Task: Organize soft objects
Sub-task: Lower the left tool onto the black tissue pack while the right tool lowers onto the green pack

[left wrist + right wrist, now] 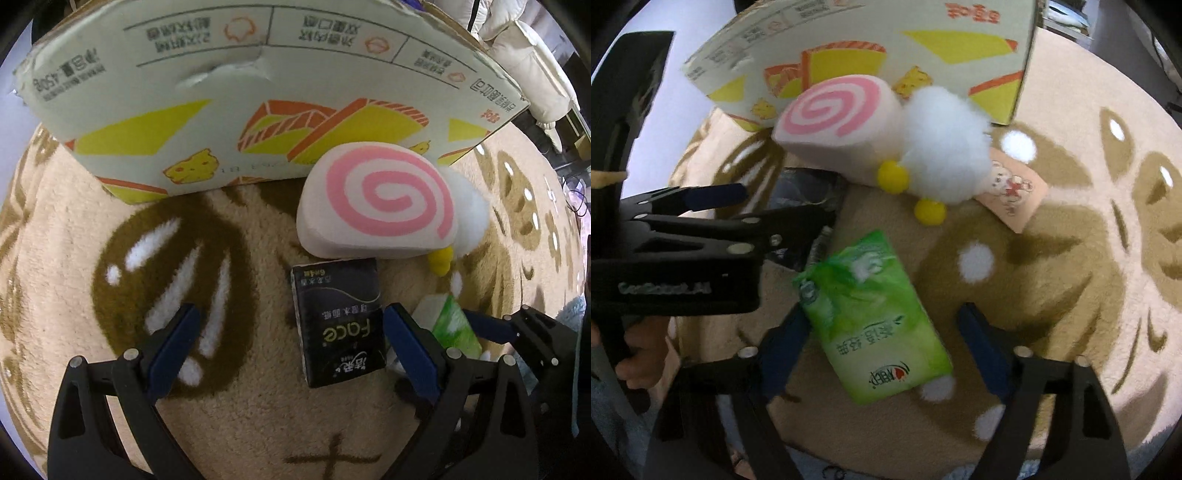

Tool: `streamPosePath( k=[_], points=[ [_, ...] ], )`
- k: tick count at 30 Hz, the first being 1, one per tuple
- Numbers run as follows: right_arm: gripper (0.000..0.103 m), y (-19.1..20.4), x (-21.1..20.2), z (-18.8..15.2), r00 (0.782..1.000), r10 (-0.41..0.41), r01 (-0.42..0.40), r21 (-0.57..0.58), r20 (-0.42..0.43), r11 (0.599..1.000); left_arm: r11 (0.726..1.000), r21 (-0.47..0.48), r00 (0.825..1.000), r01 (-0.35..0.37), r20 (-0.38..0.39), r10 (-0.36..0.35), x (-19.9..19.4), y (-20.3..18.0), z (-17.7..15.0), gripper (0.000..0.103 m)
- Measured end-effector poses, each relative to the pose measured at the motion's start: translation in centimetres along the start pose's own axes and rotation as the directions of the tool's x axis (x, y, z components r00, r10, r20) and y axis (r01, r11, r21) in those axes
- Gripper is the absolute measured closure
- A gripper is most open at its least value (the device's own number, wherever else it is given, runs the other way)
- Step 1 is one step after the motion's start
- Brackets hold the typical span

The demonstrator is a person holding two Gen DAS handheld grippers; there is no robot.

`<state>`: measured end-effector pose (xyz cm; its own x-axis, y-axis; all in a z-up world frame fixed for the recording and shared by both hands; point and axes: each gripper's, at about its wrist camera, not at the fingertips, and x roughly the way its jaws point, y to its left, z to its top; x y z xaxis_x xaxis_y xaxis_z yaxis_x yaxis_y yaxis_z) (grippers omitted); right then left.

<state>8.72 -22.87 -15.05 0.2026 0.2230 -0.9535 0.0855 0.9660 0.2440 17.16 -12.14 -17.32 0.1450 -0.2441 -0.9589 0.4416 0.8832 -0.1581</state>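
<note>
A black tissue pack (338, 323) lies on the carpet between the fingers of my open left gripper (295, 332), close to its right finger. A pink-spiral roll plush (376, 203) with a white fluffy toy (945, 151) leans against the printed cardboard box (258, 92). A green tissue pack (875, 321) lies between the fingers of my open right gripper (882, 332); its edge shows in the left wrist view (456, 325). The left gripper (713, 210) appears at the left in the right wrist view, over the black pack (809, 188).
A beige and brown patterned carpet (221, 240) covers the floor. A small peach card pack (1015, 192) lies right of the fluffy toy. A white sofa (532, 55) stands behind the box. A hand (635, 354) holds the left gripper's handle.
</note>
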Motion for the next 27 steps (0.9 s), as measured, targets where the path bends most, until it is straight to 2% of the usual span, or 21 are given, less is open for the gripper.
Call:
streamPosePath(
  k=[2, 4, 8, 12, 16, 17, 18, 27],
  points=[
    [0.036, -0.6, 0.0, 0.1, 1.000, 0.000, 0.000, 0.030, 0.005, 1.000, 1.000, 0.004, 1.000, -0.009, -0.002, 0.009, 0.3, 0.0, 0.1, 0.005],
    [0.041, -1.2, -0.1, 0.2, 1.000, 0.010, -0.010, 0.058, 0.014, 0.998, 1.000, 0.012, 1.000, -0.023, -0.007, 0.023, 0.6, 0.0, 0.1, 0.005],
    [0.041, -1.4, -0.4, 0.3, 0.999, 0.021, -0.023, 0.074, 0.025, 0.997, 0.998, 0.031, 0.999, -0.051, -0.004, 0.051, 1.7, -1.4, 0.0, 0.006],
    [0.041, -1.4, -0.8, 0.2, 0.999, 0.013, -0.016, 0.071, 0.041, 0.997, 0.997, 0.033, 0.998, -0.067, 0.008, 0.067, 1.9, -1.7, -0.2, 0.017],
    [0.042, -2.1, -1.8, -0.3, 0.998, -0.001, -0.004, 0.079, 0.062, 0.997, 0.996, 0.026, 0.996, -0.083, 0.033, 0.082, 1.2, -1.7, -0.9, 0.041],
    [0.042, -2.5, -2.2, 0.0, 0.998, -0.003, -0.002, 0.081, 0.066, 0.997, 0.996, 0.027, 0.996, -0.084, 0.040, 0.083, 1.1, -1.7, -0.9, 0.050],
    [0.042, -2.7, -2.3, 0.1, 0.998, -0.004, -0.001, 0.082, 0.069, 0.997, 0.996, 0.029, 0.995, -0.084, 0.049, 0.082, 1.0, -1.8, -1.1, 0.053],
    [0.042, -3.0, -4.1, 0.1, 0.991, -0.041, 0.030, 0.092, 0.124, 0.995, 0.989, 0.047, 0.984, -0.140, 0.115, 0.134, -1.4, -1.9, -3.4, 0.053]
  ],
)
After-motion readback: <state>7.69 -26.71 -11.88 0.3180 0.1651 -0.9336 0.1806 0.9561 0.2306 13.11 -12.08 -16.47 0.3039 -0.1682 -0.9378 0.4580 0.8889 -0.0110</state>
